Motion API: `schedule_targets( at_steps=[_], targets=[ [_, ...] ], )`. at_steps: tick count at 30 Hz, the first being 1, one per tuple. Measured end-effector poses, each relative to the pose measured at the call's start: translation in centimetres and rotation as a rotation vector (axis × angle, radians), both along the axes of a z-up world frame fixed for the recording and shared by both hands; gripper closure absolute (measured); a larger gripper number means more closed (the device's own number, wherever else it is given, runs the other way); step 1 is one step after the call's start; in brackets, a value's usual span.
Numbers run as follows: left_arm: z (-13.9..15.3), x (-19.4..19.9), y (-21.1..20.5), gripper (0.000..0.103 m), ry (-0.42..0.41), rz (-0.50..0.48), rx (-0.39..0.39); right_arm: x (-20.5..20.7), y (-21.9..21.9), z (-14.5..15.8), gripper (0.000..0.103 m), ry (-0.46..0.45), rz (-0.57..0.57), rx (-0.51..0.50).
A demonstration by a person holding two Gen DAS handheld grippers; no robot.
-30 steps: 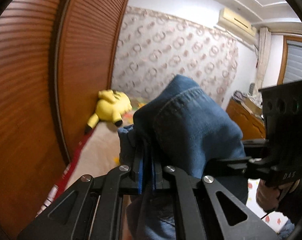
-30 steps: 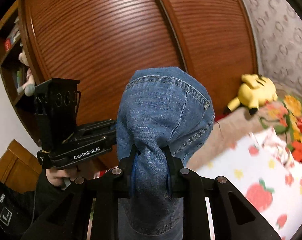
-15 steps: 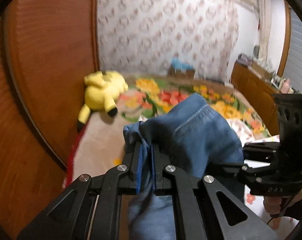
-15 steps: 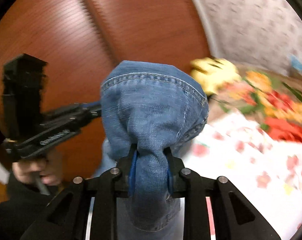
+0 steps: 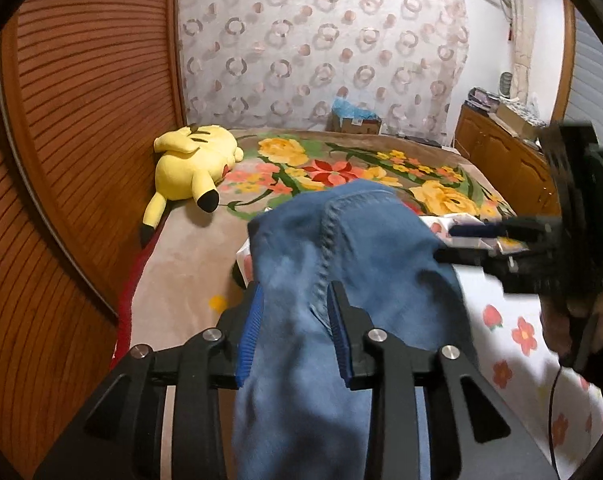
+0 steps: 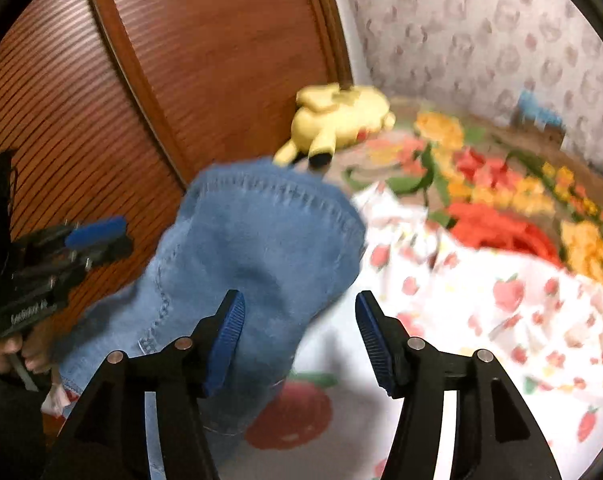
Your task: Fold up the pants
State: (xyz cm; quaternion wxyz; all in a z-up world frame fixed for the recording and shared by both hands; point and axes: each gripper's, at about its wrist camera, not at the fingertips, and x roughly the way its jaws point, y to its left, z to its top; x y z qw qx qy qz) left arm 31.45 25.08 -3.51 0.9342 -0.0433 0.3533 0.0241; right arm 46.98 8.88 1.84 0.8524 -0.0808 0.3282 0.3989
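The jeans (image 5: 341,280) are cut off at the bottom edge of both views, so their full length cannot be seen. In the left wrist view the denim bunches up between the fingers and hides the bed behind it; a stitched seam runs from the top of the bunch down toward the camera, and the cloth hangs on downward out of the picture, so its long axis here is roughly vertical. Whether the visible rounded top is a hem or a waistband is hard to tell.

The left claw (image 5: 295,332) stands partly apart, with the denim filling the gap between its blue pads (image 5: 250,336); the pads appear to touch the cloth, yet how firmly they press cannot be judged. The right claw (image 6: 299,340) is spread wide, and the jeans (image 6: 253,264) lie past its left finger, mostly outside the gap, with white sheet showing between the pads. That view is blurred, so fine detail is lost.

The jeans are in the air above a white fruit-print sheet (image 6: 481,300) on the bed, near a flowered blanket (image 5: 341,168). A yellow plush toy (image 5: 193,164) lies by the wooden wardrobe (image 5: 81,140), well apart from the jeans. Each claw appears at the edge of the other's view.
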Motion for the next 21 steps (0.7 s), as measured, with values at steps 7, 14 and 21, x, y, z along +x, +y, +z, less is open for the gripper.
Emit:
schedule_targets(
  at_steps=[7,14,21],
  targets=[
    [-0.7,-4.0,-1.2,0.069,-0.001,-0.001,-0.057,-1.3,3.3,0.0,0.043,-0.056,0.159,0.027],
    [-4.3,-5.9,-1.6,0.069,0.1,0.024,-0.067,2.4,4.4,-3.5,0.043,0.006,0.066,-0.066],
    [-3.9,-7.1,-2.1,0.069,0.068,0.041,-0.073,0.4,2.0,-2.6,0.043,-0.006,0.024,-0.024]
  ],
)
